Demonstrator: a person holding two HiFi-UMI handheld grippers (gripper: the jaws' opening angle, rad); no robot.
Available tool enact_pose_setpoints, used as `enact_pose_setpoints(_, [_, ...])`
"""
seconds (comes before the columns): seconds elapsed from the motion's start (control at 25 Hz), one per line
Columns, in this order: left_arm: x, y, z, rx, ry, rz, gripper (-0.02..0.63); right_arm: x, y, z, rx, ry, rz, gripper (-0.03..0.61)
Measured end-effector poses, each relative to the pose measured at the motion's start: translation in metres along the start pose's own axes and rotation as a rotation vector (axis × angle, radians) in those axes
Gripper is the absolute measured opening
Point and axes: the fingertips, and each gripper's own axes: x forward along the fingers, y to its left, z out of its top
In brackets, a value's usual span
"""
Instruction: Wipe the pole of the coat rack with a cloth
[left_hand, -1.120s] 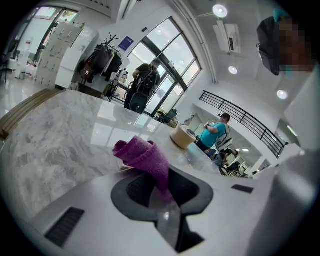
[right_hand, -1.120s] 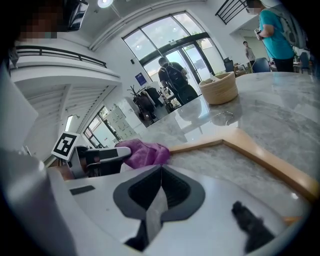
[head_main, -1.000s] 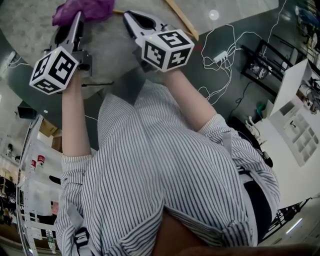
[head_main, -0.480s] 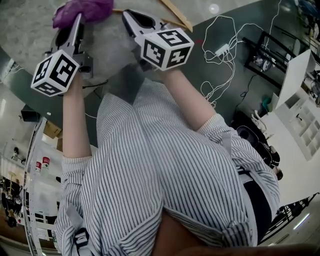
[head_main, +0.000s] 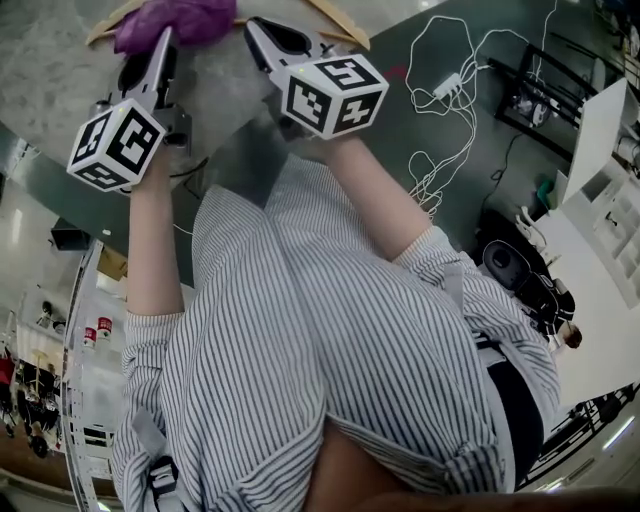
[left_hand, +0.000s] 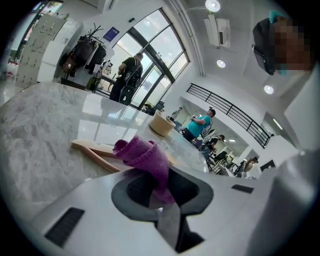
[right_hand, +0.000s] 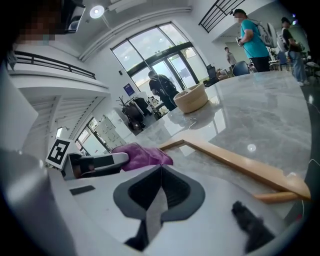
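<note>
A purple cloth (head_main: 175, 20) lies bunched on the marble table (head_main: 60, 70), and my left gripper (head_main: 163, 45) is shut on its near edge. In the left gripper view the cloth (left_hand: 142, 157) rises out of the closed jaws of the left gripper (left_hand: 159, 200). Light wooden bars (right_hand: 240, 165) of the rack lie flat on the table, just beyond the cloth (right_hand: 145, 155). My right gripper (head_main: 260, 32) hovers beside the left one, shut and holding nothing; its jaws (right_hand: 159, 190) point over the bars. No upright pole is in view.
A beige bowl (right_hand: 190, 98) stands farther back on the table. White cables and a power strip (head_main: 445, 85) lie on the dark floor to the right, beside a white shelf unit (head_main: 600, 130). Several people stand in the background hall.
Both grippers stay almost where they were, the left still shut on the cloth. The head view has swung slightly, so more of the wooden bars shows at the top edge.
</note>
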Motion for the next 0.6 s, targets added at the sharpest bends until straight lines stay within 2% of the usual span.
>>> enact_pose_setpoints(0.6, [0.029, -0.058, -0.032, 0.044, 0.092, -0.104, 0.080, -0.042, -0.038, -0.003, 0.052, -0.048, -0.066, 0.015])
